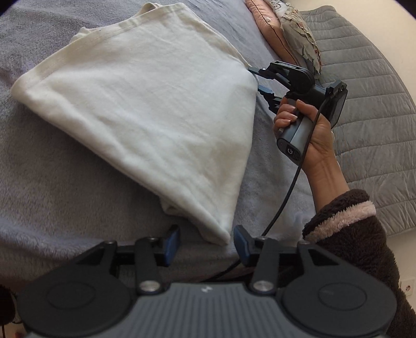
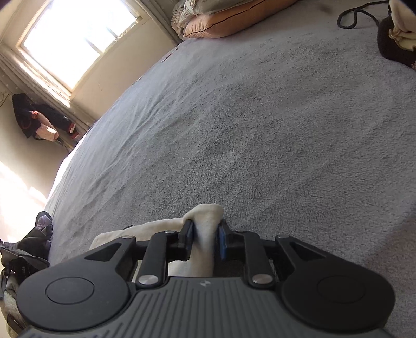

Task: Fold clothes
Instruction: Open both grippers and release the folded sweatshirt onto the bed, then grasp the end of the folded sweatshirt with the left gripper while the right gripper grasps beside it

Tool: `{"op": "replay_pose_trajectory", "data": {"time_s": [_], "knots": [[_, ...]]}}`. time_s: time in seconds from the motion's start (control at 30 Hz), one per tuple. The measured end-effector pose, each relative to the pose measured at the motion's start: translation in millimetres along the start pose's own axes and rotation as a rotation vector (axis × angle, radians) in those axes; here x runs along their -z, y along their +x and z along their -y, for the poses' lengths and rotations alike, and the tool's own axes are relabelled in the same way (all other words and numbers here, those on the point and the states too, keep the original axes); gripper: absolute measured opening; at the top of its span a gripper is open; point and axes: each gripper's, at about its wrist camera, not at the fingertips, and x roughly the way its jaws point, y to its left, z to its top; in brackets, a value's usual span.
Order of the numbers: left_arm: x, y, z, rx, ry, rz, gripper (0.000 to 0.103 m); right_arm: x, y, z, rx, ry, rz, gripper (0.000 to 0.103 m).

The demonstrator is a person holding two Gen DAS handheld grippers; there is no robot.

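A white garment (image 1: pixel 145 104), folded into a broad slanted shape, lies on the grey fleece blanket (image 1: pixel 52 182). My left gripper (image 1: pixel 206 241) is open at the bottom of the left wrist view, with the garment's near corner lying just ahead between its blue fingertips (image 1: pixel 173 241). A hand (image 1: pixel 312 130) holds my right gripper (image 1: pixel 257 79) at the garment's far right corner. In the right wrist view, the right gripper (image 2: pixel 205 234) is shut on a bunched fold of the white garment (image 2: pixel 205 215), lifted a little above the blanket (image 2: pixel 260 130).
Pillows (image 1: pixel 280 33) and a quilted grey cover (image 1: pixel 369 109) lie to the right. The right gripper's cable (image 1: pixel 286 195) trails toward me. A window (image 2: pixel 78 39), hanging dark clothes (image 2: pixel 39 119), a dark pile (image 2: pixel 26 249) and a looped cable (image 2: pixel 356 15) border the bed.
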Motion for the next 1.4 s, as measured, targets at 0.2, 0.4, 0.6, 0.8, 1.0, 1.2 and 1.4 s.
{"op": "replay_pose_trajectory", "data": {"time_s": [0.2, 0.4, 0.6, 0.8, 1.0, 1.2, 1.4], "knots": [[-13, -26, 7, -0.005, 0.141, -0.108, 0.059, -3, -41, 16, -0.009, 0.076, -0.008, 0.043], [-66, -52, 26, -0.017, 0.285, -0.094, 0.068, 18, -91, 26, -0.071, 0.067, -0.048, 0.044], [-104, -32, 58, -0.123, 0.347, -0.022, 0.084, 51, -118, 31, -0.095, 0.052, -0.097, 0.051], [-132, 14, 94, -0.205, 0.421, -0.066, 0.091, 85, -135, 35, -0.125, 0.071, -0.135, 0.055], [-149, 60, 138, -0.280, 0.507, -0.058, 0.091, 116, -142, 36, -0.163, 0.082, -0.191, 0.055], [-142, 104, 162, -0.409, 0.625, -0.061, 0.091, 140, -143, 26, -0.215, 0.053, -0.209, 0.055], [-135, 148, 185, -0.538, 0.741, -0.063, 0.091, 162, -142, 18, -0.290, 0.002, -0.207, 0.055]]}}
